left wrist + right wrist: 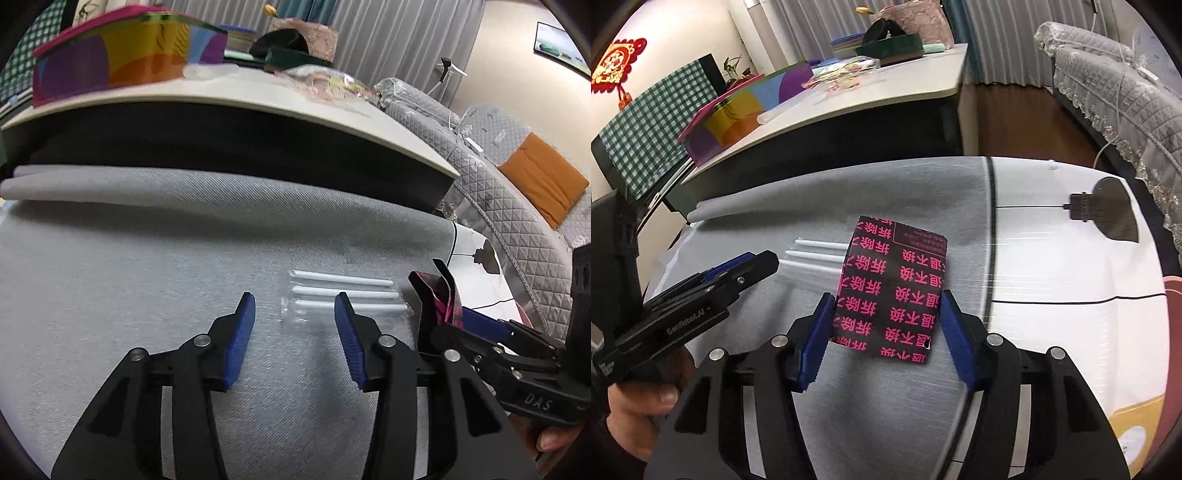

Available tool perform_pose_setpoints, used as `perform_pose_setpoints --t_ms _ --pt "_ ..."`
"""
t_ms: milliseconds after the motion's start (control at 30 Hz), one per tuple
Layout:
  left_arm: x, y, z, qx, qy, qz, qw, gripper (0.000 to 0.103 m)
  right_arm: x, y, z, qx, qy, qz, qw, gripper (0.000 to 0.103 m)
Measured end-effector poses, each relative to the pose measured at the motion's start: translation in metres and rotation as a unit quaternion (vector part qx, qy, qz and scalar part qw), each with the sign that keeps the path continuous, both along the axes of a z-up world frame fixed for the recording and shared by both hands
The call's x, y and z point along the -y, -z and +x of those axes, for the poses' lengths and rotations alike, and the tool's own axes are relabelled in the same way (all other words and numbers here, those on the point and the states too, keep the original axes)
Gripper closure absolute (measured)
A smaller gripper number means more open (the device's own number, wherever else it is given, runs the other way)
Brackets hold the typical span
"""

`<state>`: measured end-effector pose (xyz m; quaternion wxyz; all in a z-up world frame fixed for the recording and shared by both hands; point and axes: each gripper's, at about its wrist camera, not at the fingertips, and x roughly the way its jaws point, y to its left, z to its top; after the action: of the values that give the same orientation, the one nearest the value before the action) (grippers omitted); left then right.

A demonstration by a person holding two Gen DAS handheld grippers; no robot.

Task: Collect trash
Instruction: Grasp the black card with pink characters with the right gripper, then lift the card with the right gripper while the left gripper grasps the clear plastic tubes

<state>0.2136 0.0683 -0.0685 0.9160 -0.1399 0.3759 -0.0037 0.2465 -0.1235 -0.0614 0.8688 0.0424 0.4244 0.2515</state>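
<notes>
Trash lies on a grey woven cloth: a glossy black wrapper printed with pink characters and a clear plastic sleeve holding three white sticks. The right gripper has the wrapper between its ribbed blue pads; the left pad touches the wrapper's edge and the right pad stands at the other edge, though whether they press it cannot be told. The sheet bows upward, its far end lifted off the cloth. The left gripper is spread with nothing between its blue pads, hovering over the cloth, the sleeve's near end just ahead of its right fingertip. The two tools sit close together, the right one just beside the sleeve's far end. A hand grips the left tool's black handle. Beyond the cloth runs a rolled grey edge, then a pale tabletop with a dark underside, bearing a multicoloured box and crinkled clear packets. A quilted grey sofa with an orange cushion stands to the right.
</notes>
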Motion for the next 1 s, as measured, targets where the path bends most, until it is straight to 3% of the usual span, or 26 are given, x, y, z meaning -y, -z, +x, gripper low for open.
perform_pose_setpoints --t_ms 133,300,333,400,500,1000 --pt "0.005 0.004 0.009 -0.008 0.002 -0.013 0.9999 0.058 0.008 0.002 0.0 -0.001 0.007 -0.005 1.0 0.046" --pt "0.018 0.008 0.018 -0.029 0.019 0.001 0.9994 0.06 0.014 0.0 0.0 0.003 0.011 -0.008 1.0 0.046" --pt "0.021 0.009 0.018 -0.03 0.025 0.001 0.9992 0.065 0.014 0.0 0.0 0.004 0.012 -0.008 1.0 0.046" --pt "0.026 0.008 0.015 -0.032 0.03 0.008 0.999 0.086 0.016 -0.001 -0.001 0.005 0.012 -0.009 1.0 0.046" --pt "0.029 0.006 0.011 -0.026 0.037 0.012 0.9989 0.1 0.019 -0.004 -0.003 0.009 0.016 -0.009 1.0 0.046" --pt "0.048 -0.031 -0.036 0.017 0.06 0.041 0.9972 0.103 0.051 -0.037 -0.033 0.047 0.036 -0.008 0.998 0.046"
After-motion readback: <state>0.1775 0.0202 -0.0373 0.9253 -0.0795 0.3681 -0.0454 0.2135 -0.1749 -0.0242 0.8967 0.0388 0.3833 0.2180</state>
